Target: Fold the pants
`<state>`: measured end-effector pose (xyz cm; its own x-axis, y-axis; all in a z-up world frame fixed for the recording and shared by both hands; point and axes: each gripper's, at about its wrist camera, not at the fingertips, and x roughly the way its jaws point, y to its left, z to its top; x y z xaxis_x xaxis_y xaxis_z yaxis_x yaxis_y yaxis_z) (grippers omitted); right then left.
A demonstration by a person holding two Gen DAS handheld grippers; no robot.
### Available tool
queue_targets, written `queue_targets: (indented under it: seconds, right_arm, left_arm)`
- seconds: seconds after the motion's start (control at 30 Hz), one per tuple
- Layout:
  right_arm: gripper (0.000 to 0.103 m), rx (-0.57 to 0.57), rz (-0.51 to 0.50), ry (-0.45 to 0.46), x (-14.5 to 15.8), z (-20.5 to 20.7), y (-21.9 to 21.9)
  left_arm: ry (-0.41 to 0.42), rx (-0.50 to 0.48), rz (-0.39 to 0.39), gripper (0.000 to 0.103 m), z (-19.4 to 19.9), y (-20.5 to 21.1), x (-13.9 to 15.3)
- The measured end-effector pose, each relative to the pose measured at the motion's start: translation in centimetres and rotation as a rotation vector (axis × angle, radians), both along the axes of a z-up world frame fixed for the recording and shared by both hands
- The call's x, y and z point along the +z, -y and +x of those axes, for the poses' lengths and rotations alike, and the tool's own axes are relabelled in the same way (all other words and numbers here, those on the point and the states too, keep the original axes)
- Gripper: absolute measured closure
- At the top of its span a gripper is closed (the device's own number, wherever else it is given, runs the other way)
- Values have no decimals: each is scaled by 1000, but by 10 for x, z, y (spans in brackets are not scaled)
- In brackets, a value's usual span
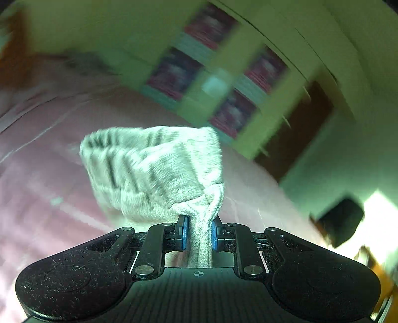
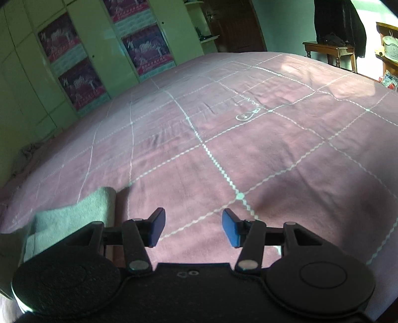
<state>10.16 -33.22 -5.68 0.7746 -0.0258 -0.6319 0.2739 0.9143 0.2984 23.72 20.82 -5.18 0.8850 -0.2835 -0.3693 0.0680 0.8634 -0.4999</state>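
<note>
Grey ribbed pants [image 1: 154, 171] bunched, pinched in left tool [image 1: 199, 232], right tool [image 2: 194, 228] agape

A mauve bedspread with a pale stitched grid [image 2: 248, 139] covers the bed, a small light-bulb outline [image 2: 248, 113] sewn near its middle. At ten o'clock stands a pale green wardrobe [image 2: 99, 47] bearing dark red posters [image 2: 146, 49]. At one o'clock, a brown wooden side table [image 2: 330, 51] sits beyond the bed, dark clothing [image 2: 340, 22] hanging above it.
</note>
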Motion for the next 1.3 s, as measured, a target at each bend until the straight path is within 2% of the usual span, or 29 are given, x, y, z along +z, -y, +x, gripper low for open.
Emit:
queue_targets:
  seconds: [0.1,0.23,0.37,0.43,0.5,0.57,0.67,0.73,0.77,0.8,0.83,0.87,0.97,1.13,1.23,1.3]
  right_arm:
    - [53,-7,56,26,-1,-4,9]
    - [52,-30,155,74,-2,-12,24]
    - [50,-50,205,91,-4,-15,33]
    - [50,-51,220,100,-5,-17,34]
    - [49,-50,230,106,-5,-18,35]
    - [49,-49,242,109,-6,-19,36]
    - [48,-46,255,111,-7,-19,36]
    - [47,-39,258,108,-7,-18,35]
    - [47,-35,257,105,-8,-18,35]
    - [47,-32,255,103,-8,-17,34]
    - [47,-31,255,101,-8,-17,34]
    - [47,-30,254,99,-8,-17,33]
    - [47,-32,250,103,-7,-17,33]
    - [47,-29,226,130,-3,-23,29]
    - [48,-10,186,153,3,-29,19]
    - [49,24,193,152,4,-31,7]
  left_arm:
    - [9,-122,96,85,19,58,25]
    - [1,-286,231,85,36,143,42]
    - [-49,-470,340,85,43,227,30]
    - [-71,-546,454,85,31,270,18]
    - [-66,-588,558,85,18,297,7]
    - [-65,-610,589,85,-1,310,3]
    - [-69,-642,603,85,-24,309,-2]
    - [-83,-657,608,80,-25,306,-7]
    - [-79,-647,597,70,-28,302,-5]
    - [-73,-630,582,56,-31,296,-2]
    - [-65,-604,572,50,-32,290,1]
    - [-50,-580,566,48,-32,286,4]
    - [-24,-505,512,48,-44,258,6]
    - [-19,-318,436,48,-89,176,5]
    - [-41,-252,459,48,-129,134,-9]
    - [-100,-225,473,48,-137,117,-26]
